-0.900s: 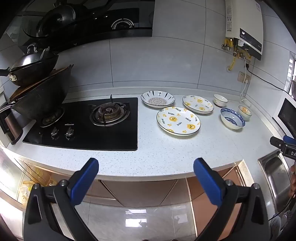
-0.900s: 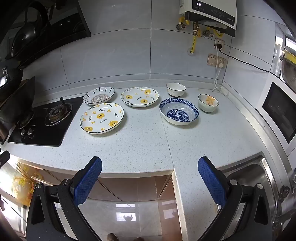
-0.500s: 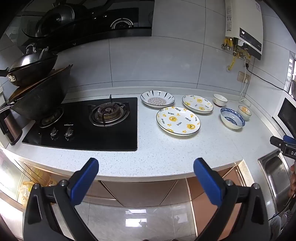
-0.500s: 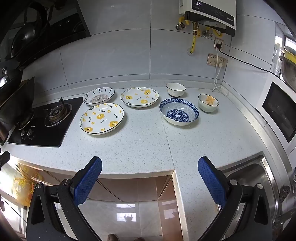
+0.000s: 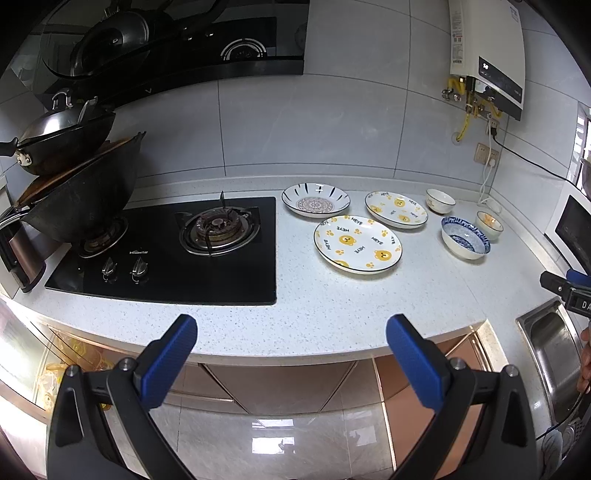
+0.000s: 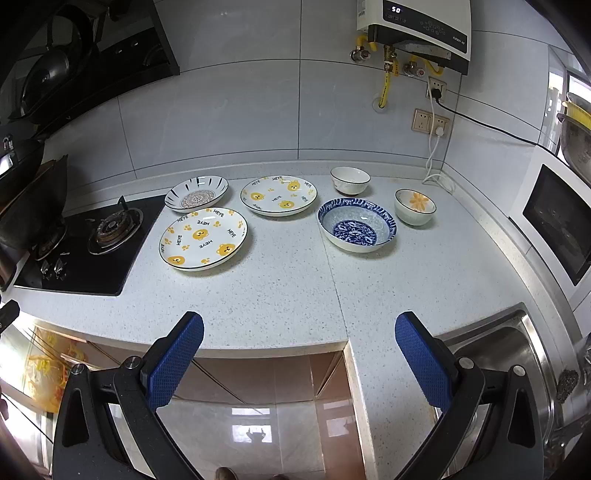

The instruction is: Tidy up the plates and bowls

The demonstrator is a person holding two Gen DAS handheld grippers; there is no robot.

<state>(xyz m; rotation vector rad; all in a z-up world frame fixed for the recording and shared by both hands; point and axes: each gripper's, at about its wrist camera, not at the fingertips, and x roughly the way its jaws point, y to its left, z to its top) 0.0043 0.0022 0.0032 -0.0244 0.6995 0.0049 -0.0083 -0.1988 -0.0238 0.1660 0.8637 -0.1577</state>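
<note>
On the white counter (image 6: 288,288) lie a large bear plate (image 6: 203,238) (image 5: 357,243), a second bear plate (image 6: 279,194) (image 5: 396,209) behind it, and a striped mandala plate (image 6: 196,193) (image 5: 316,199) by the hob. To the right stand a blue patterned bowl (image 6: 357,224) (image 5: 464,237), a small white bowl (image 6: 349,180) (image 5: 440,201) and a small flower bowl (image 6: 414,206) (image 5: 488,225). My left gripper (image 5: 291,332) and right gripper (image 6: 299,332) are both open and empty, held in front of the counter's front edge, well short of the dishes.
A black gas hob (image 5: 173,247) with stacked woks (image 5: 77,184) fills the left. A steel sink (image 6: 495,354) is at the front right. A water heater (image 6: 417,29), sockets with cables (image 6: 432,122) and a microwave (image 6: 554,221) line the wall.
</note>
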